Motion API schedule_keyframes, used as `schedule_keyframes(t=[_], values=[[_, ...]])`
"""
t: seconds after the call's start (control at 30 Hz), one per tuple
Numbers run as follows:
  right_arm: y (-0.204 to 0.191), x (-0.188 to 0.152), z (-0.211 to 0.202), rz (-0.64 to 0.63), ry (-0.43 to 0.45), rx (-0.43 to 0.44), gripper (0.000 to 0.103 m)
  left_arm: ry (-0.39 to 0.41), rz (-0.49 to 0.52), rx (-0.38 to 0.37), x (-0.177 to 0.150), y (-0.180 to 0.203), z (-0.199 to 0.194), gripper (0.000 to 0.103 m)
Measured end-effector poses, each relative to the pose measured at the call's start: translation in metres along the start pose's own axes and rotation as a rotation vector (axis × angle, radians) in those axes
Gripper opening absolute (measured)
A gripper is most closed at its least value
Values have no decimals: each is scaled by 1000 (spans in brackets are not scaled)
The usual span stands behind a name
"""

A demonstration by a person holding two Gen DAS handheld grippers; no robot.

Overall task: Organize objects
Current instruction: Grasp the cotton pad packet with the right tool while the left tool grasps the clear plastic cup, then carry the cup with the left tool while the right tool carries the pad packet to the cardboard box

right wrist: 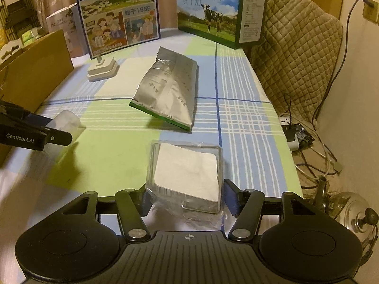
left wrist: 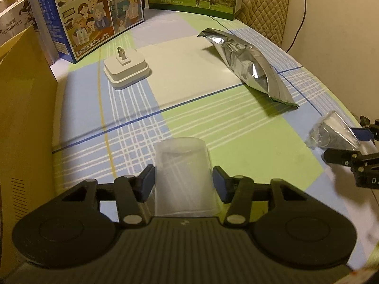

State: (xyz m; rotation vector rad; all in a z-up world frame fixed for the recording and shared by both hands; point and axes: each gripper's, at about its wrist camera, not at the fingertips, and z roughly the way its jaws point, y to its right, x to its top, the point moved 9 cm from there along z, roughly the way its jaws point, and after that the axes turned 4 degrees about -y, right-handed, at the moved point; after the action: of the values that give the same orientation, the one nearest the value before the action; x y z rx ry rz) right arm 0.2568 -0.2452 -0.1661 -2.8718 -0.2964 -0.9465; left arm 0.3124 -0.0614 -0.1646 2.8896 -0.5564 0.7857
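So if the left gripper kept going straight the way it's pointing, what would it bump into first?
Beyond the clear plastic cup already between its fingers, the left gripper points down at the checked tablecloth, so it would probably meet bare cloth first. The white plug adapter lies farther on, to the left; depth is unclear.

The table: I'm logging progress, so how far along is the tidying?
Done: nothing visibly put away yet. In hand: the left gripper clamps a clear cup; the right gripper clamps a wrapped packet. Left: the foil pouch and the white charger lie untouched on the tablecloth. The cardboard box may be where they go.
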Motion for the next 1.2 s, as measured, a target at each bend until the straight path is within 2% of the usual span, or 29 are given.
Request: schedule_keyframes(t=[0.03,0.33,0.57,0.8,1.0,1.2], values=[[0,0,0,2,2,-10,48,-3,-4,-4,-1,0,0,47],[-1,1,-14,-2,1,-24,34,-20,-59,-42,-12,-3,-19,47],[-6,11,-39,24,24,-2,33,-11,-78,-57,-20,2,-45,47],[-23,26,-85,28,83,24,33,42,-105,-73,-21,7,-90,47],[-56,42,-125,6,137,68,33,97,-133,-70,-23,1,-140,47],[-99,57,-159,-38,184,117,33,149,-194,-55,-32,-23,-191,47]])
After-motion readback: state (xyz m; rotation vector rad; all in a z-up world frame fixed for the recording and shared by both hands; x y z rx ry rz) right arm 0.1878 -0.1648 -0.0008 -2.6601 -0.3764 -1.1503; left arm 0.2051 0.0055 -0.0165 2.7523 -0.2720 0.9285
